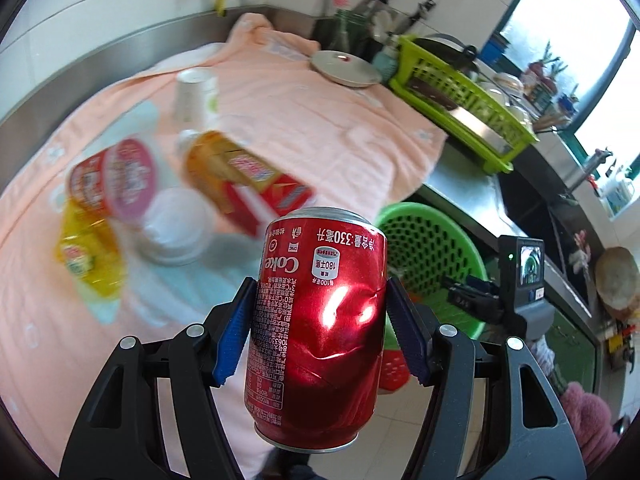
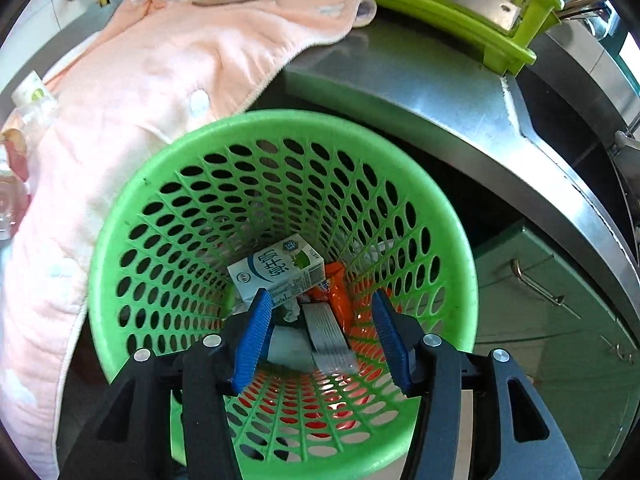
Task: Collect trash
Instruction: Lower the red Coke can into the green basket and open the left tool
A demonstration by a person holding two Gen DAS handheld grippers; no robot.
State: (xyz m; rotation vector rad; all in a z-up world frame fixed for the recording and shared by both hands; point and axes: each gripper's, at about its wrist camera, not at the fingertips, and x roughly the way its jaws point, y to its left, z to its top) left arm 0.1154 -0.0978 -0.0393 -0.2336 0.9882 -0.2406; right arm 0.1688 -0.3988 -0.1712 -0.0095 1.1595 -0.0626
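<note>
Coke can (image 1: 320, 320), 330 label, left fingers (image 1: 236, 332)

Motion-blurred trash (image 1: 168, 200) on towel (image 1: 320, 140)

- Left gripper (image 1: 320, 316): blue pads clamped on both sides of a dented red Coke can (image 1: 316, 328), held upside down.
- Pink towel (image 1: 280, 120): carries a paper cup (image 1: 196, 96), red tub (image 1: 116, 180), yellow wrapper (image 1: 88, 256), white lid (image 1: 176, 232), orange-red carton (image 1: 244, 180).
- Green basket (image 1: 432, 252): beyond the can, to the right.
</note>
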